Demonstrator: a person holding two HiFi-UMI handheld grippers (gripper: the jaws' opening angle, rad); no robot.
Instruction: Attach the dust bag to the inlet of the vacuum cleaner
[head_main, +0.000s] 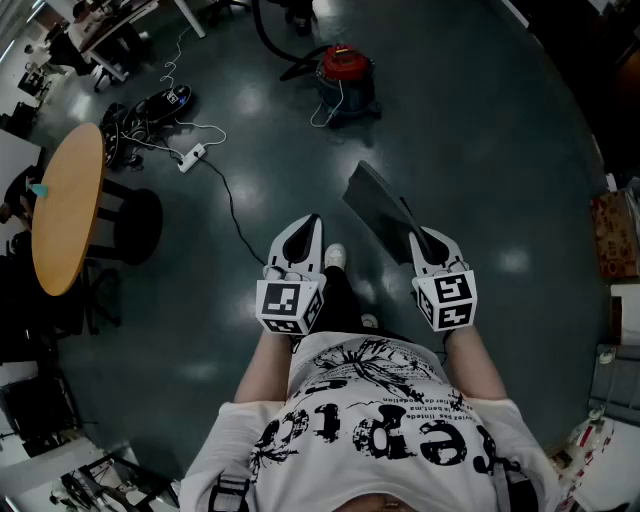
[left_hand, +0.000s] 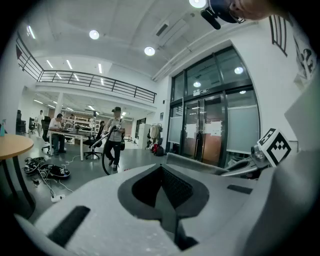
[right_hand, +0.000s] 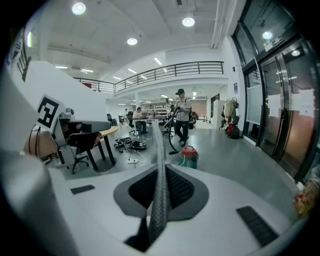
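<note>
- Head view shows the dark grey glossy floor (head_main: 480, 150) spreading from the person's feet to the far side. The task's things are well apart on it, so I judge there is walking to do before any fitting.
- Round pale wooden tabletop (head_main: 68, 205) stands at the left, out of the path and playing no part.
- Red-lidded vacuum cleaner with a bluish canister (head_main: 345, 80) sits on the floor at the far centre with a dark hose curving off it. In the right gripper view it lies straight ahead (right_hand: 189, 156). Its inlet is too small to make out.
- Flat dark grey dust bag (head_main: 380, 205) hangs off the floor, reaching forward and left from the right gripper (head_main: 420, 240). It is pinched by one edge, probably so that it travels flat and can be offered to the inlet.
- Right gripper's fingers (right_hand: 182, 190) are clamped on the bag, which runs edge-on up between them (right_hand: 160, 190).
- Left gripper (head_main: 312, 222) is carried beside it at the near centre. Its fingers (left_hand: 176, 186) are pressed together on nothing, likely kept free to steady the canister or the bag's collar.
- White power strip (head_main: 192, 157) with trailing cable lies at the far left, a tripping risk if the route bends that way.
</note>
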